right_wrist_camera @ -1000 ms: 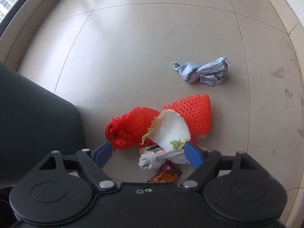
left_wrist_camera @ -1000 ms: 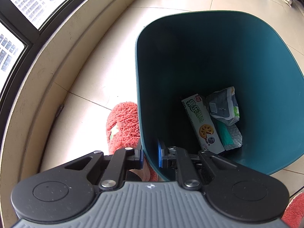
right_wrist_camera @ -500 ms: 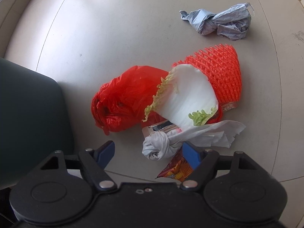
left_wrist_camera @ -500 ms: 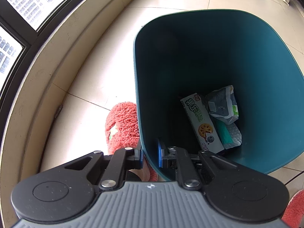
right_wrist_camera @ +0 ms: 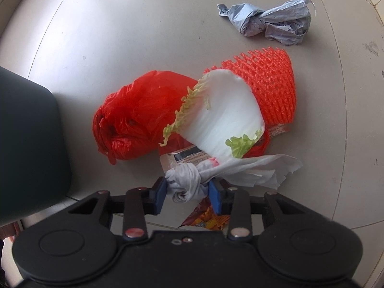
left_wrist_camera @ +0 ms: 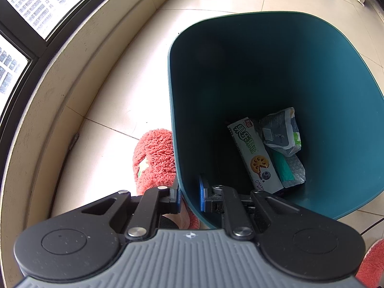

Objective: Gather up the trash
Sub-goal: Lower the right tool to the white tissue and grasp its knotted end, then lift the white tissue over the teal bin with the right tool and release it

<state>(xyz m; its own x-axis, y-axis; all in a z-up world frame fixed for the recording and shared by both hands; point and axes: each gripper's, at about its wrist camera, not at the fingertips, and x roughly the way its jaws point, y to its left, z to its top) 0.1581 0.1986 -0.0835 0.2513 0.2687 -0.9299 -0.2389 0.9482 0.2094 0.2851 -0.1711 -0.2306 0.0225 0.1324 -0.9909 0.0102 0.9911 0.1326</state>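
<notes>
In the left wrist view my left gripper (left_wrist_camera: pixel 189 195) is shut on the near rim of a dark teal trash bin (left_wrist_camera: pixel 172 96), one pad outside, one inside. A biscuit box (left_wrist_camera: pixel 254 153) and a grey packet (left_wrist_camera: pixel 280 129) lie at the bin's bottom. In the right wrist view my right gripper (right_wrist_camera: pixel 187 193) points down at a trash pile on the floor. Its jaws are closing, and both blue pads touch a knotted white tissue wad (right_wrist_camera: pixel 184 182). Behind it lie a red plastic bag (right_wrist_camera: pixel 136 117), a cabbage leaf (right_wrist_camera: pixel 223 115) and an orange foam net (right_wrist_camera: pixel 271 84).
A crumpled grey bag (right_wrist_camera: pixel 268 21) lies apart, farther out on the tile floor. An orange snack wrapper (right_wrist_camera: pixel 206 218) pokes out under the right gripper. The bin's wall (right_wrist_camera: pixel 28 132) stands left of the pile. A red fluffy slipper (left_wrist_camera: pixel 156 158) touches the bin; a window ledge (left_wrist_camera: pixel 48 84) curves behind.
My right gripper has dropped toward the pile and its jaws have narrowed from wide apart onto the white tissue wad. The left gripper and the bin have stayed put.
</notes>
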